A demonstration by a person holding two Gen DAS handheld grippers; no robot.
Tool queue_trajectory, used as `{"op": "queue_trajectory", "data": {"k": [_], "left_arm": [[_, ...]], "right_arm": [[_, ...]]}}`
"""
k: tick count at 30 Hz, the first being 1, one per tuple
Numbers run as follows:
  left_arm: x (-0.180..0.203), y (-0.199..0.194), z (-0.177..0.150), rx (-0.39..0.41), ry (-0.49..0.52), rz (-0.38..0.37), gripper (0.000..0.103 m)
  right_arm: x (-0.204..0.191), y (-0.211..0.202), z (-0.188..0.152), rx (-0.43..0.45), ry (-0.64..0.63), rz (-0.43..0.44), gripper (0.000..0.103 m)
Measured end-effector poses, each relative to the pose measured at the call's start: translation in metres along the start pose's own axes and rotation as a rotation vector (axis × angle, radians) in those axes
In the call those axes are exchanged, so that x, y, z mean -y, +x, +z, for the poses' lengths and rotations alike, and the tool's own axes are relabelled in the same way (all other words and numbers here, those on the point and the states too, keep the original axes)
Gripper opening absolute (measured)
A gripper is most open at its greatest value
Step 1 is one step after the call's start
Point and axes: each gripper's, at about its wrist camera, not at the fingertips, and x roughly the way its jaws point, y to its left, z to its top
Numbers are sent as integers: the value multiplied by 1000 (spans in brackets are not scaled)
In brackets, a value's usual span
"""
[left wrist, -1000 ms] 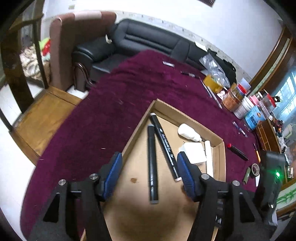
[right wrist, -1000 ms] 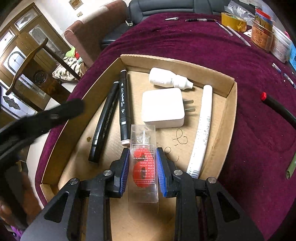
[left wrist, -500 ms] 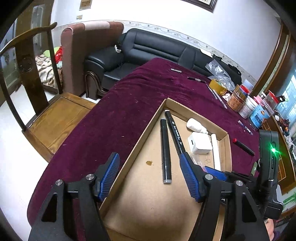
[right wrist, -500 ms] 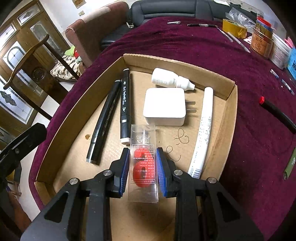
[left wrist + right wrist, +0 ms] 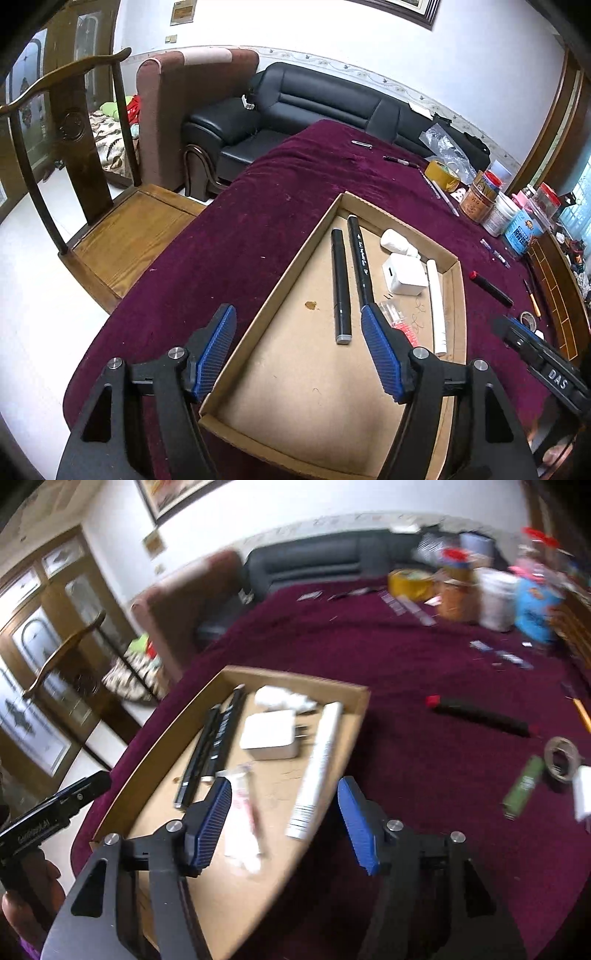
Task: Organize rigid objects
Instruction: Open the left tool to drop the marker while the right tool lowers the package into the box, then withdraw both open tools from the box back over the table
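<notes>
Right wrist view, blurred: right gripper point(image 5: 284, 823) spread wide, empty, above cardboard tray point(image 5: 364, 705) near edge; clear packet point(image 5: 242, 819) lay flat in tray, probably just beside left fingertip; white tube point(image 5: 317, 760) alongside. Left wrist view: left gripper point(image 5: 299, 350) also spread wide, holding nothing, over tray's left wall; two black markers point(image 5: 349, 273) and white charger point(image 5: 404, 273) inside.

Left gripper point(image 5: 297, 350): jaws wide apart, empty, above near-left corner of cardboard tray point(image 5: 295, 406). Tray sits on maroon tablecloth point(image 5: 240, 240). Inside: two black markers point(image 5: 340, 284) side by side along left wall; white charger point(image 5: 404, 275) toward far corner; white tube point(image 5: 437, 306) along right wall.
</notes>
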Motion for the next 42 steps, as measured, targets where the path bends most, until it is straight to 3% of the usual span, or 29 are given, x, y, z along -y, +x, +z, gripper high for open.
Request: {"op": "queue_trajectory", "data": {"k": [8, 13, 15, 20, 28, 42], "left_arm": [[12, -5, -6, -15, 24, 2, 65], [17, -9, -9, -13, 30, 15, 65], [19, -9, -11, -20, 29, 9, 65], [24, -10, -15, -30, 44, 2, 65], [19, -11, -15, -35, 29, 2, 65], [11, -4, -20, -59, 19, 3, 65]], "right_arm": [[25, -34, -9, 68, 74, -26, 59], [18, -84, -6, 230, 29, -42, 60], [12, -91, -7, 261, -3, -67, 81], [11, -84, -13, 228, -18, -68, 82], [10, -111, -11, 319, -27, -90, 82], [14, -96, -16, 258, 2, -78, 82]]}}
